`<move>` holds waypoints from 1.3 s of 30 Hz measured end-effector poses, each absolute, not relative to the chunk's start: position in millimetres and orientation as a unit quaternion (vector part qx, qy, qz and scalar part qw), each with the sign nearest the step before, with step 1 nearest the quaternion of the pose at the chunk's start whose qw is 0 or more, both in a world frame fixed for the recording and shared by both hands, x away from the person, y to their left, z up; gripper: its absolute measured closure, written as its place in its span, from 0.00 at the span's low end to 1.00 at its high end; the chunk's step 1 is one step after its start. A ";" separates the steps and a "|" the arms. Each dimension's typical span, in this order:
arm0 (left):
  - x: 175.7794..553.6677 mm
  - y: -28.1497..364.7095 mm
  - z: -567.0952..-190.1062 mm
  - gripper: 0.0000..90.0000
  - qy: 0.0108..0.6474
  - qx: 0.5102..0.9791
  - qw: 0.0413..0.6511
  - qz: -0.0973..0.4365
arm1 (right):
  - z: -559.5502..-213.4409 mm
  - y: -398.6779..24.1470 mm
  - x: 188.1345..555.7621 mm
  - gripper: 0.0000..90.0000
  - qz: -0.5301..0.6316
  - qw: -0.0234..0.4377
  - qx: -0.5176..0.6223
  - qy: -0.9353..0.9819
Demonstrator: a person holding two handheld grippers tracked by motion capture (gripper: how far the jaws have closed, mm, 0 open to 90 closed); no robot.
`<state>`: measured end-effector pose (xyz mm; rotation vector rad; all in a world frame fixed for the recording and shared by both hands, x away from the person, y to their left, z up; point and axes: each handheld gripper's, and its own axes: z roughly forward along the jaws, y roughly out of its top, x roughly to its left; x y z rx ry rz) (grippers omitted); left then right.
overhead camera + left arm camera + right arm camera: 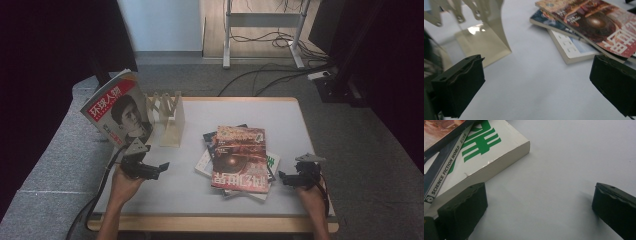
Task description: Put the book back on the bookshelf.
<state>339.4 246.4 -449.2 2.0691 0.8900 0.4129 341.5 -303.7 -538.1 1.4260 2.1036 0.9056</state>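
Probably lab: desk frame (262, 20), floor cables (280, 40).

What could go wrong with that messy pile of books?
The stack of books is uneven, so grabbing the top magazine could drag the ones beneath sideways. The right gripper is open beside the bottom book with green lettering; a shove might slide it. The magazine leaning by the rack might topple if nudged.

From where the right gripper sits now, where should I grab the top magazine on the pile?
Probably its right long edge. The top magazine lies flat, skewed on the pile, its near right corner seeming to jut past the books below. The right gripper, jaws open, is level with that side. Come in low from the right so one jaw slides under the overhang.
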 end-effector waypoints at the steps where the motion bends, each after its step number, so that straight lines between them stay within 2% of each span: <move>1: 340.0 243.5 -453.1 0.00 0.353 0.826 0.408 0.163 | -538.1 -303.7 341.5 0.00 0.327 0.220 0.516 0.761; 15: 339.6 219.0 -504.8 0.00 0.351 0.853 0.362 0.137 | -538.0 -303.7 341.4 0.00 0.328 0.220 0.516 0.761; 23: 338.6 208.7 -526.7 0.00 0.351 0.868 0.322 0.143 | -538.0 -303.7 341.3 0.00 0.328 0.220 0.515 0.761; 39: 340.1 210.2 -529.1 0.00 0.360 0.863 0.328 0.132 | -537.9 -303.9 341.5 0.00 0.329 0.220 0.514 0.761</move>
